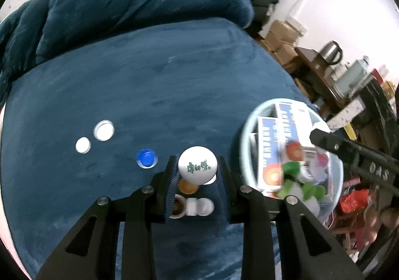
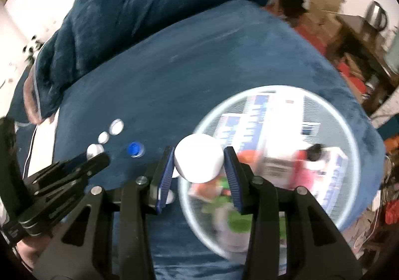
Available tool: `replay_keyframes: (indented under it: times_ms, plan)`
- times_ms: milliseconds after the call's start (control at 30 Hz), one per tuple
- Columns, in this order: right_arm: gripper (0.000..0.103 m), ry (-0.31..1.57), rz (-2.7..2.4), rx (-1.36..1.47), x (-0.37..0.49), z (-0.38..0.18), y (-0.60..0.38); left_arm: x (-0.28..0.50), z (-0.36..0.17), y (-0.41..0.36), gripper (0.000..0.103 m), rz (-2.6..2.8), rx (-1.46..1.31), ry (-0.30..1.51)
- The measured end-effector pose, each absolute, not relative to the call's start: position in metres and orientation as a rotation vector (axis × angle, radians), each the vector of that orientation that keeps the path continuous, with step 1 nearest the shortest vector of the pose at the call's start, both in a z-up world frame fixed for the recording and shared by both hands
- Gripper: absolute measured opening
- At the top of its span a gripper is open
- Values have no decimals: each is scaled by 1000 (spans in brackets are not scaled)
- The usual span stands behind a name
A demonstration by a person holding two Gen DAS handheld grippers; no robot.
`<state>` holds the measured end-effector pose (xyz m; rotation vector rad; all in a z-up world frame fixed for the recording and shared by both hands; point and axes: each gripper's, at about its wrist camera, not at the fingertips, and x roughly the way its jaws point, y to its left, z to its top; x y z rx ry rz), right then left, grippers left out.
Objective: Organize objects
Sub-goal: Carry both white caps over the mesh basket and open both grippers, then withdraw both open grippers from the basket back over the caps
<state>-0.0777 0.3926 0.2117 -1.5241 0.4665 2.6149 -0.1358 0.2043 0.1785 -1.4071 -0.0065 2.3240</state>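
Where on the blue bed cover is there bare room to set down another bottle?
The wide stretch of blue cover between the heaped quilt and the basket is bare. Crowded: the bottle row at left and the full basket.

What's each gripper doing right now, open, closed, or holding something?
Left gripper: closed on a white bottle cap with green print.
Right gripper: closed on a plain white cap.

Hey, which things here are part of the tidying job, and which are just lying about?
Job:
- white cap in left hand-held gripper
- white cap in right hand-held gripper
- blue cap
- round basket

Lying about:
- kettle
- cardboard boxes
- blue blanket
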Motion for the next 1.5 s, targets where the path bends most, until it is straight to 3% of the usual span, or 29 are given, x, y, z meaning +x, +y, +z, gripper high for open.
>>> replay_keyframes:
  times_ms: [867, 933, 967, 1000, 1100, 1233, 1500]
  plan:
    - [41, 786, 2430, -1290, -46, 211, 514, -89, 182, 393, 30, 1988, -1323, 71]
    - [43, 859, 2440, -1257, -45, 208, 522, -94, 178, 395, 41, 1968, -1335, 45]
    - [43, 893, 2437, -1256, -44, 206, 526, -96, 177, 394, 64, 1957, -1348, 22]
    - [45, 915, 2421, -1258, -43, 205, 529, -98, 177, 389, 82, 1955, -1349, -9]
    - [58, 894, 2402, -1257, -41, 206, 530, -105, 184, 375, 90, 2012, -1339, -27]
    - [79, 843, 2367, -1328, -47, 204, 522, -119, 187, 349, 93, 2158, -1384, 60]
    - [101, 654, 2372, -1427, -59, 204, 494, -136, 182, 306, 94, 2284, -1453, 101]
